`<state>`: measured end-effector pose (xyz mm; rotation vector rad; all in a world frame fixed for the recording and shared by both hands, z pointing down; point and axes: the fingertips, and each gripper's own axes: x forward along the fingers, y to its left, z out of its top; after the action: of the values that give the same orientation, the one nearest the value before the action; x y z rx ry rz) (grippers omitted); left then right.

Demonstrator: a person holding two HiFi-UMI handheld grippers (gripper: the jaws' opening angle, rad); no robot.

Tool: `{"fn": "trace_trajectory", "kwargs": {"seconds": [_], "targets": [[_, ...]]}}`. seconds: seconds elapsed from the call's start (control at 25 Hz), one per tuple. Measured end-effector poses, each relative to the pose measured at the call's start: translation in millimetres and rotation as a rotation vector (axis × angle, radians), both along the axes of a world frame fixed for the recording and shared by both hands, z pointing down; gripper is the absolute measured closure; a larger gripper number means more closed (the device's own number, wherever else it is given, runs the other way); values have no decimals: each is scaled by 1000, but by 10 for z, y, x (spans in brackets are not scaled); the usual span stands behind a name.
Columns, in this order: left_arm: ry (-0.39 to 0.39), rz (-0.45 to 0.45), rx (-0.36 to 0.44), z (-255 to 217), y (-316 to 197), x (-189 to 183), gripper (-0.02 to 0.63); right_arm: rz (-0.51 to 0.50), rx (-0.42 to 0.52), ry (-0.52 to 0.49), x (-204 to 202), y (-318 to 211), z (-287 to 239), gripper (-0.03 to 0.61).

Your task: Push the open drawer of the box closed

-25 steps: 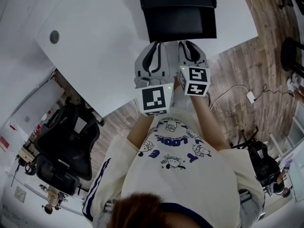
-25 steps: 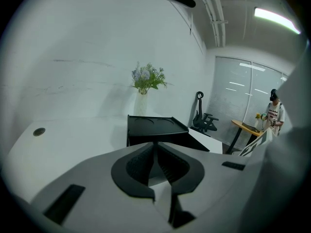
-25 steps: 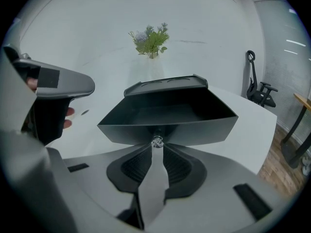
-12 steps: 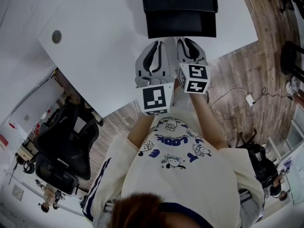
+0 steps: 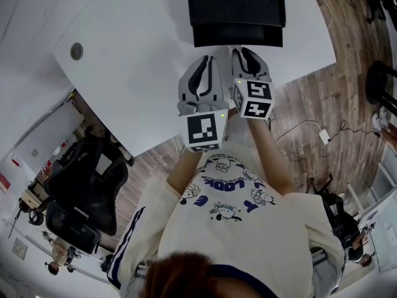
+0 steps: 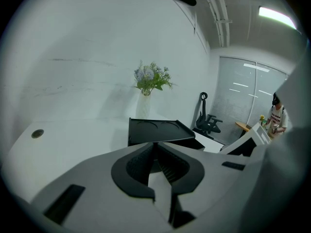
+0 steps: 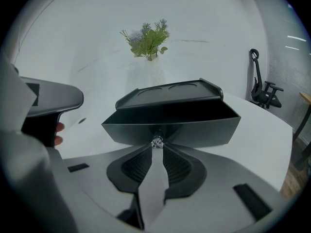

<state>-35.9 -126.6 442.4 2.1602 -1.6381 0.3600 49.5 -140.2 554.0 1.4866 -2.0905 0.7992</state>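
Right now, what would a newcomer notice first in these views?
The black rectangular box stands on the far side of the white table, its drawer pulled out. The right gripper, jaws together, has its tips at the drawer's small shiny knob. The left gripper, shut and empty, hangs beside it.

White table [image 5: 124, 54] on wood floor [image 5: 322, 98], black office chair [image 5: 87, 185] nearby.

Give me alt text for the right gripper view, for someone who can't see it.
The right gripper, jaws together, has its tips at the small knob of an open black drawer on a white table. A vase of flowers stands behind.
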Motion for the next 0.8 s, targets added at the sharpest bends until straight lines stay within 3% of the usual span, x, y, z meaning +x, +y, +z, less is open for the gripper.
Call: {"fn": "trace_trajectory", "kwargs": {"seconds": [0.8], "targets": [[-1,-27,-15,37,-272,-28,578,-19,2,-13,-55,-487,-32,494]]}}
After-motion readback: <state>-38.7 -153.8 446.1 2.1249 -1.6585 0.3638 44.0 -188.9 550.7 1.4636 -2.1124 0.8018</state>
